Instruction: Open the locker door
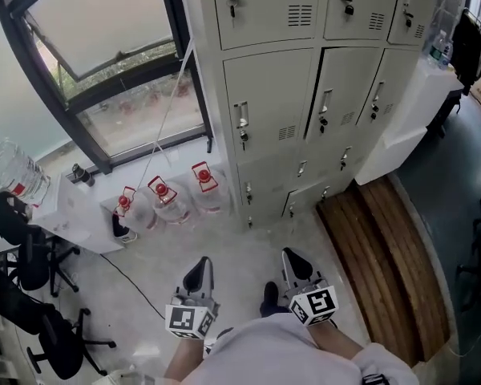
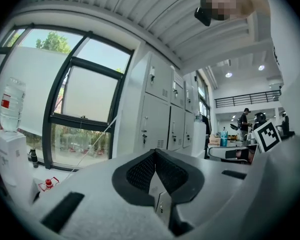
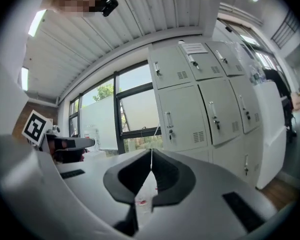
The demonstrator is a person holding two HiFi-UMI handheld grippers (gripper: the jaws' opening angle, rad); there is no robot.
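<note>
three clear water jugs [image 1: 164, 200] with red caps stand together on the floor under the window [image 1: 104, 62], just left of the lockers [image 1: 337, 22]. i can't tell how full they are. another clear bottle [image 1: 13, 175] sits upside down on a white dispenser [image 1: 68, 215] at far left. it has a red label, but the print is too small to read. the only markings on my rig are the black-and-white squares on each cube.

the locker door [image 1: 268, 103] in the middle row is shut, like its neighbours. it is a tall panel with its long axis upright, facing me, and it has a vertical handle [image 1: 241, 123] by its left edge and a vent low on the right.

the left gripper [image 1: 199, 268] and right gripper [image 1: 293, 260] are low over the floor, well apart from the lockers. each has its jaws pressed together with nothing between them.
</note>
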